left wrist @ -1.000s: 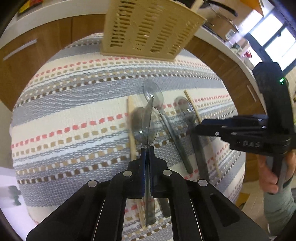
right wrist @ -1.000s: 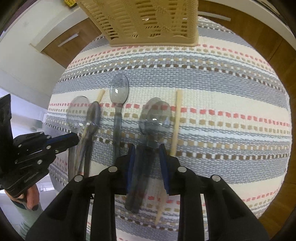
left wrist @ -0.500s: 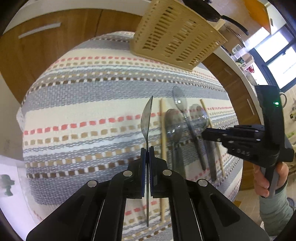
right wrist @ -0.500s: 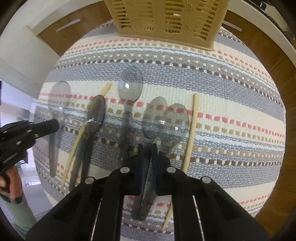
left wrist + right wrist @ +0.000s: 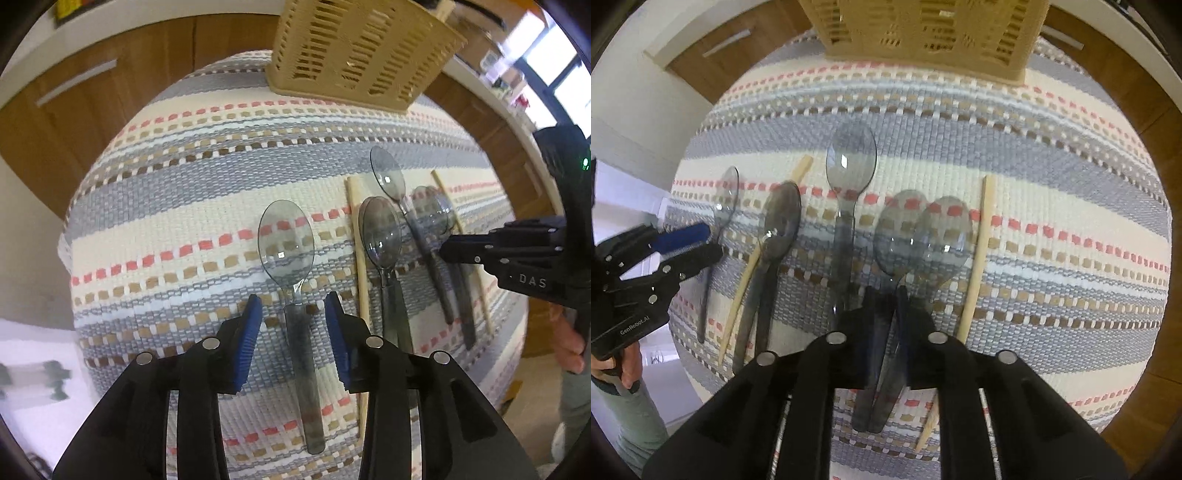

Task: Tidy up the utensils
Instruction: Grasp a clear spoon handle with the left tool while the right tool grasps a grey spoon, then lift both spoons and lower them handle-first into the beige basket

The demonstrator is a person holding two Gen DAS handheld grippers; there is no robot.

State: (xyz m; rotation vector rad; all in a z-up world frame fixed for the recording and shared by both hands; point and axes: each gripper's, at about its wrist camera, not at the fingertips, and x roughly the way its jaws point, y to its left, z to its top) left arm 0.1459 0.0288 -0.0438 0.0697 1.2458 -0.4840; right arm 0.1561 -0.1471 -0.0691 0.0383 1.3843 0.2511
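A clear grey plastic spoon (image 5: pixel 287 243) lies flat on the striped cloth (image 5: pixel 177 192), its handle between the blue pads of my left gripper (image 5: pixel 293 299). Those jaws are opening and the pads stand clear of the handle. In the right wrist view two overlapping grey spoons (image 5: pixel 899 229) (image 5: pixel 945 236) lie side by side. Their handles run between the fingers of my right gripper (image 5: pixel 886 299), whose jaws are opening a little with the pads close beside the handles. More spoons (image 5: pixel 851 158) (image 5: pixel 781 221) and a wooden chopstick (image 5: pixel 979 251) lie in a row.
A tan slotted basket (image 5: pixel 354 51) (image 5: pixel 923 33) stands at the cloth's far edge. A second chopstick (image 5: pixel 750 269) lies under a spoon. The other gripper shows in each view (image 5: pixel 445 247) (image 5: pixel 714 242), each held by a hand (image 5: pixel 570 339). Wooden cabinets surround the table.
The left gripper carried a spoon on edge to the left of the row, then opened; the spoon now lies flat. The right jaws shut on the handles, then parted slightly.
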